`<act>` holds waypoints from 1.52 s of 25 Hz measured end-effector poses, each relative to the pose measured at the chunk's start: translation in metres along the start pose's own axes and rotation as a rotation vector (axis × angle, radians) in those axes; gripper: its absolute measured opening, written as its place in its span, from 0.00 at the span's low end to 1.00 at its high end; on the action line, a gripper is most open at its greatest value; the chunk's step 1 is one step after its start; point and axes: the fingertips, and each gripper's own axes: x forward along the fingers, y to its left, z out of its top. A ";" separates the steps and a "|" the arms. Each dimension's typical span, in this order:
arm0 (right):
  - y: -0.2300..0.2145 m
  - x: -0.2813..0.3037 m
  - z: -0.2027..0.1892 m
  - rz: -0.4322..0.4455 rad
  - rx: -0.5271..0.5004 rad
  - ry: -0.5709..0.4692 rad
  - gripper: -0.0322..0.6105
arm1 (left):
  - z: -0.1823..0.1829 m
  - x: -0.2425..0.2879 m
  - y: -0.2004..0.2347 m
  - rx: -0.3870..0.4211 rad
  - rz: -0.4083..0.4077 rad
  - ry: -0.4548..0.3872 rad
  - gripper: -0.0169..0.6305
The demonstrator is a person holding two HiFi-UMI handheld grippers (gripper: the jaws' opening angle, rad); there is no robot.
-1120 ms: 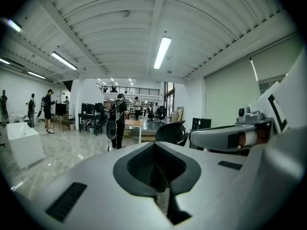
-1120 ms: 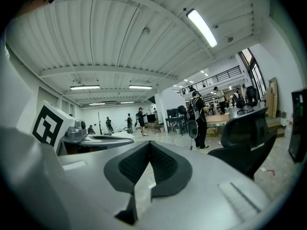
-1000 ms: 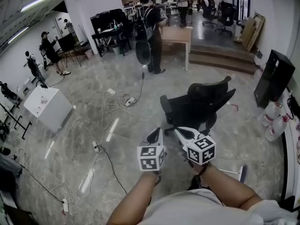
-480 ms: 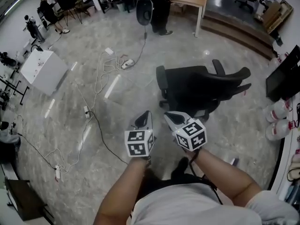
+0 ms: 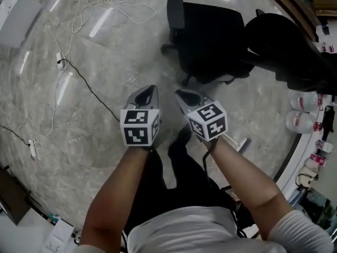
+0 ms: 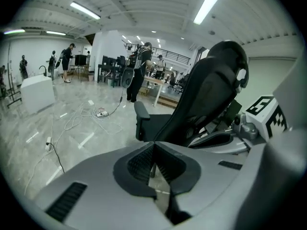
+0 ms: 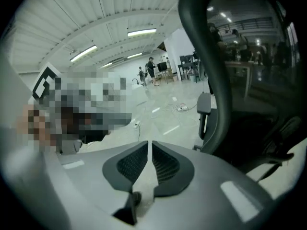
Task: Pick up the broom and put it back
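At centre frame, the left gripper (image 5: 150,91) and right gripper (image 5: 182,95), its empty jaws opening, are held below a black chair (image 5: 210,33).

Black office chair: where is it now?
In the head view, the black office chair stands at top centre, up and right of the left hand-held gripper, with white jugs at its lower right.

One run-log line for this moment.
left gripper: shut, empty | right gripper: jaws opening, nothing between | both over floor near black office chair | broom: not made out

Chair (image 5: 210,41) back cut off, head view rt edge.
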 end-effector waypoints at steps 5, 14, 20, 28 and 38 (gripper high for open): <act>-0.054 0.078 -0.136 0.011 0.025 0.168 0.11 | -0.113 0.088 0.025 -0.049 -0.023 0.100 0.03; -0.142 0.235 -0.370 0.046 -0.063 0.454 0.21 | -0.318 0.238 0.086 -0.130 -0.034 0.229 0.03; -0.194 0.315 -0.508 0.057 -0.150 0.621 0.25 | -0.435 0.321 0.102 -0.157 -0.062 0.311 0.03; -0.269 0.375 -0.648 0.016 -0.250 0.787 0.25 | -0.545 0.406 0.113 -0.161 -0.099 0.365 0.03; -0.318 0.405 -0.718 -0.009 -0.414 0.877 0.20 | -0.596 0.437 0.124 -0.154 -0.103 0.402 0.03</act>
